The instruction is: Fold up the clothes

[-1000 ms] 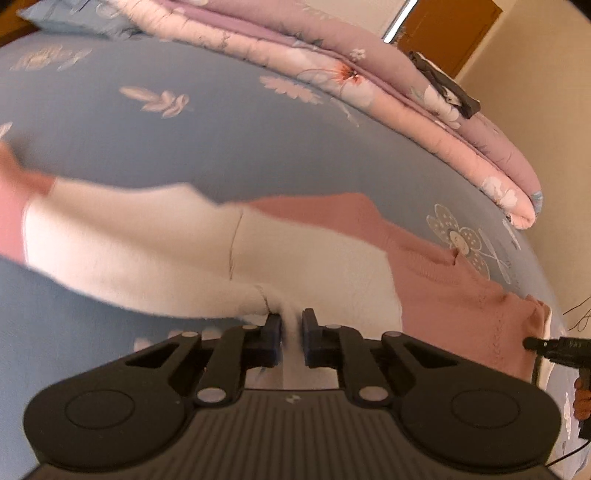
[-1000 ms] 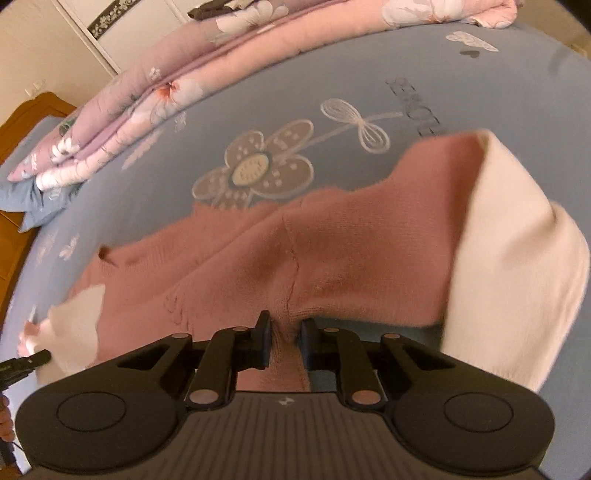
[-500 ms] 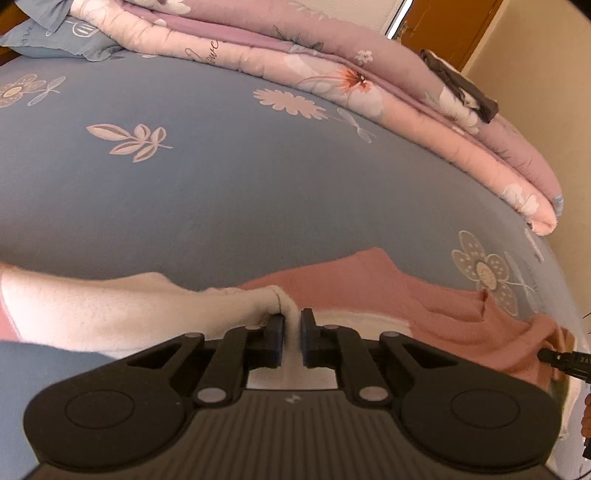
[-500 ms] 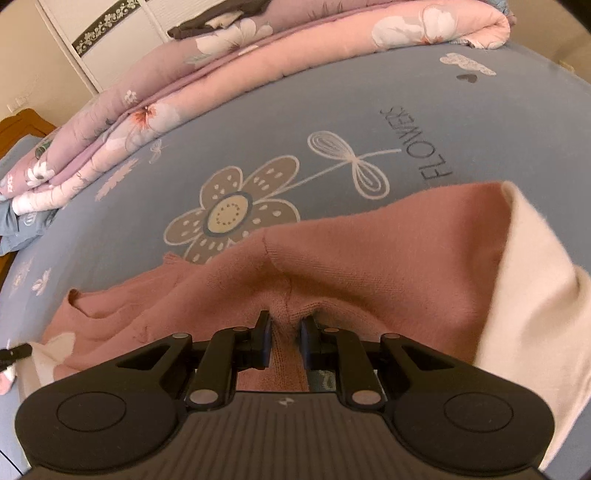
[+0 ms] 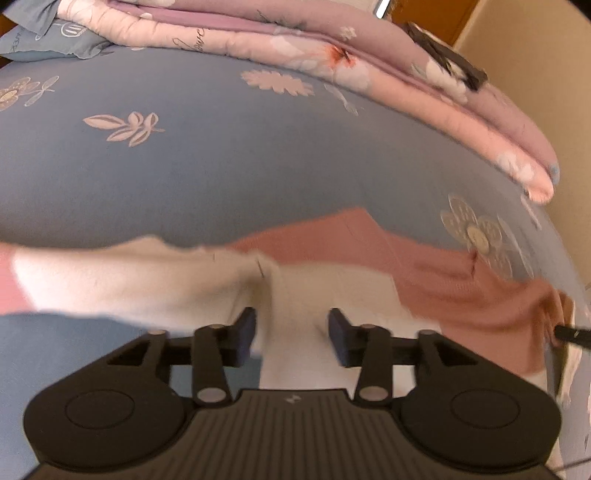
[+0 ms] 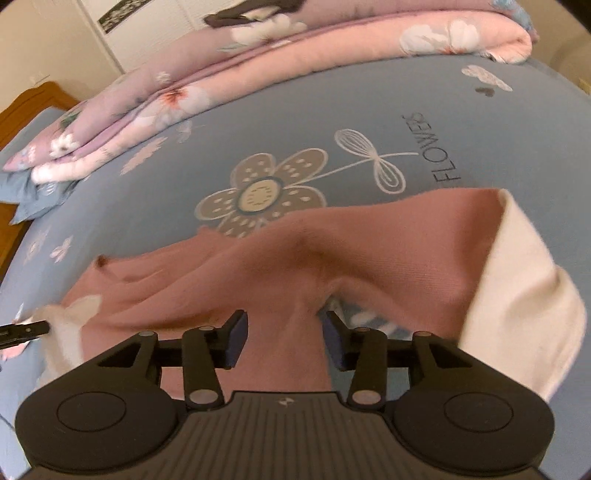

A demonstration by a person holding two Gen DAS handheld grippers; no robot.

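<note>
A pink and cream knitted sweater (image 5: 332,280) lies across the blue flowered bedsheet (image 5: 221,166). In the left wrist view my left gripper (image 5: 291,328) has its jaws opening; a fold of cream fabric lies between the parted pads, which no longer press it. In the right wrist view the same sweater (image 6: 388,251) shows its pink body and a cream sleeve (image 6: 524,295). My right gripper (image 6: 282,332) is also opening, with a pink ridge of fabric between its pads, loose. The other gripper's black fingertip (image 6: 22,330) shows at the left edge.
A folded pink and lilac floral quilt (image 5: 369,74) runs along the far side of the bed, with a dark item (image 5: 447,59) on top. A blue pillow (image 5: 48,37) lies at the far left. A wooden headboard (image 6: 33,107) and wardrobe doors (image 6: 147,33) stand beyond.
Both grippers, shut on sweater folds a moment ago, have parted their jaws and let the fabric go. The sweater has settled lower on the sheet.
</note>
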